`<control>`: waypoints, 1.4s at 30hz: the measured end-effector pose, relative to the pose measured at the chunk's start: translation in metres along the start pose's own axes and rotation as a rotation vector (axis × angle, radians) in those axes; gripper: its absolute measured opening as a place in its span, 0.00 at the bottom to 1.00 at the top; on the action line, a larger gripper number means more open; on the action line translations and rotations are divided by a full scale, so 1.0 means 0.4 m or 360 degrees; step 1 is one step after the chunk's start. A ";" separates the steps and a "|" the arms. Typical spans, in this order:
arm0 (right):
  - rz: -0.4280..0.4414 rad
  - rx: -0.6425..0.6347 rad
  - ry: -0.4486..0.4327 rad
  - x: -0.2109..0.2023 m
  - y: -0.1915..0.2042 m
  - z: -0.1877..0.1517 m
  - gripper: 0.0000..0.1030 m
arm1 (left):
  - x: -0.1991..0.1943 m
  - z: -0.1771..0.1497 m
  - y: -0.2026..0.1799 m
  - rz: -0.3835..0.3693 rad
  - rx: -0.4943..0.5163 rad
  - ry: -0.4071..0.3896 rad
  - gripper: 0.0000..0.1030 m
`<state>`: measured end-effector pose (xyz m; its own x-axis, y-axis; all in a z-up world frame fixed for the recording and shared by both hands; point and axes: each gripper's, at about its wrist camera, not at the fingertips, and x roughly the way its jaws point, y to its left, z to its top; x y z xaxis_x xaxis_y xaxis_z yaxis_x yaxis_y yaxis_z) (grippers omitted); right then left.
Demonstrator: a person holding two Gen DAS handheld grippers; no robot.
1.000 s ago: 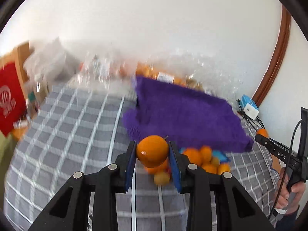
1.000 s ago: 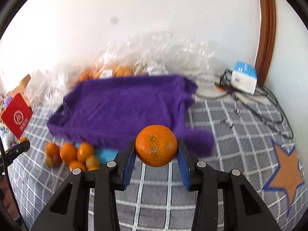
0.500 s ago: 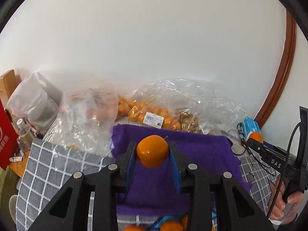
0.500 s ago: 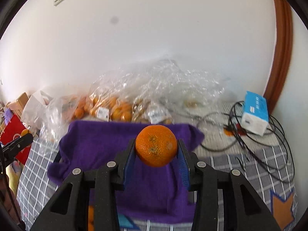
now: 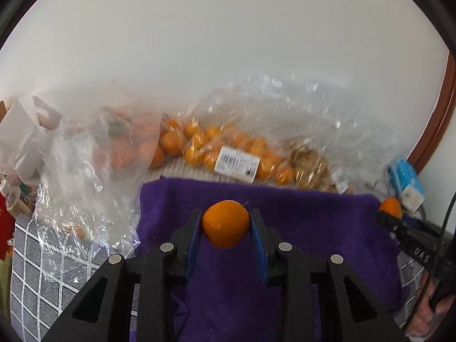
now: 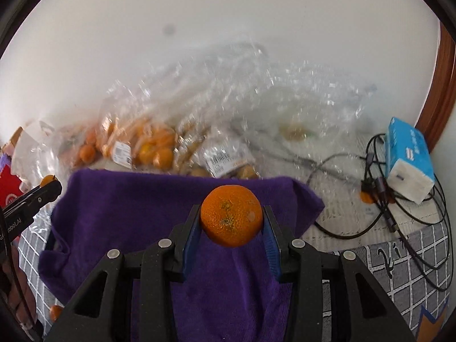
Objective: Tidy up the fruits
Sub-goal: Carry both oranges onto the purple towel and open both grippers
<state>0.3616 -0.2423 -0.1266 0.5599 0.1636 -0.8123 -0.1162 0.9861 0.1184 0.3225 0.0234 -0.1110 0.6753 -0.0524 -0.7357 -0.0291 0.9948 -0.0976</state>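
Left gripper (image 5: 226, 225): blue pads closed on a small smooth orange (image 5: 226, 224), held clear above the purple towel (image 5: 299, 228). Right gripper (image 6: 231, 219): clamped on a larger pebbled orange (image 6: 231, 215), also raised. Towel lies directly below and ahead of both tools. Beyond its far edge, bagged fruit (image 5: 228, 149) against the wall. Likely a straight descent; both grippers look about equally near.

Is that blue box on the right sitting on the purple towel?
No, the blue box sits beside the purple towel, among black cables.
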 end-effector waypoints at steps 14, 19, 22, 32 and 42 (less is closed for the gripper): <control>-0.0026 -0.0046 0.0211 0.106 -0.006 -0.031 0.40 | 0.108 -0.035 0.024 0.0093 0.0013 0.0178 0.31; -0.0043 -0.0086 0.0235 0.115 0.005 -0.039 0.40 | 0.136 -0.043 0.025 0.0117 0.0011 0.0257 0.31; -0.0068 -0.0117 0.0249 0.125 0.014 -0.042 0.40 | 0.136 -0.043 0.017 0.0139 0.0037 0.0265 0.31; -0.0086 -0.0164 0.0239 0.117 0.036 -0.051 0.55 | 0.135 -0.029 -0.007 0.0104 0.0066 0.0297 0.34; -0.0044 -0.0070 0.0003 -0.025 0.033 -0.023 0.78 | -0.003 0.009 -0.023 0.0035 0.0054 0.0066 0.60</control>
<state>0.3468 -0.2311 -0.1221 0.5619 0.1359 -0.8160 -0.1366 0.9881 0.0704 0.3245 0.0147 -0.1068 0.6435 -0.0336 -0.7647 -0.0179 0.9981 -0.0590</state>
